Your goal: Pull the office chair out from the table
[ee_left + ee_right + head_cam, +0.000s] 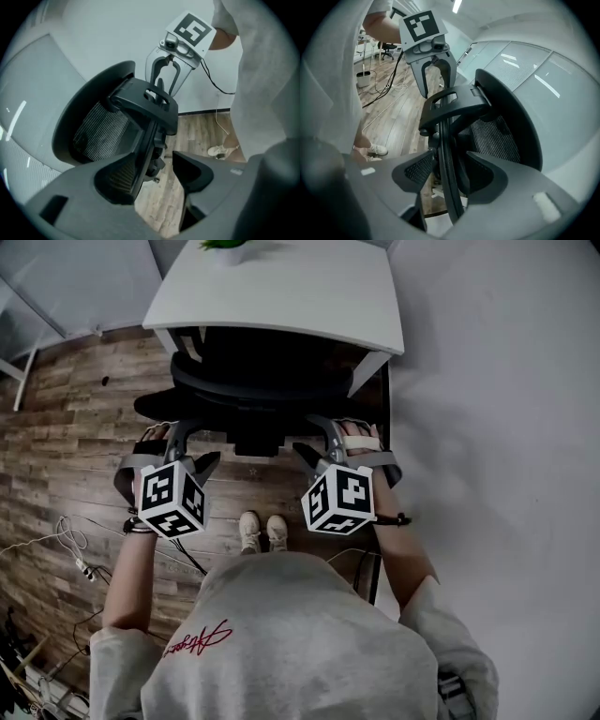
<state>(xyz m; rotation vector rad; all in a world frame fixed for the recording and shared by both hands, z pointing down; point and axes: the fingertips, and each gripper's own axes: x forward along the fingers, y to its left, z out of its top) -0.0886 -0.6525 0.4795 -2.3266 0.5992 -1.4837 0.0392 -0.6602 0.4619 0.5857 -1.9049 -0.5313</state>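
A black office chair [253, 381] stands tucked under the white table [281, 287], its back toward me. My left gripper [192, 448] and right gripper [316, 442] sit at the left and right of the chair's back frame. In the left gripper view the left gripper [154, 173] is open, with the edge of the chair's back frame [150, 136] running down between the jaws, close to one of them. In the right gripper view the right gripper [452, 176] is open too, and a thin bar of the back frame [447, 187] passes between its jaws with gaps on both sides.
A white wall [497, 409] runs close along the right of table and chair. Wooden floor [66, 456] spreads to the left, with loose cables [70, 540] on it. My shoes [262, 531] stand just behind the chair. A potted plant [225, 249] sits on the table's far edge.
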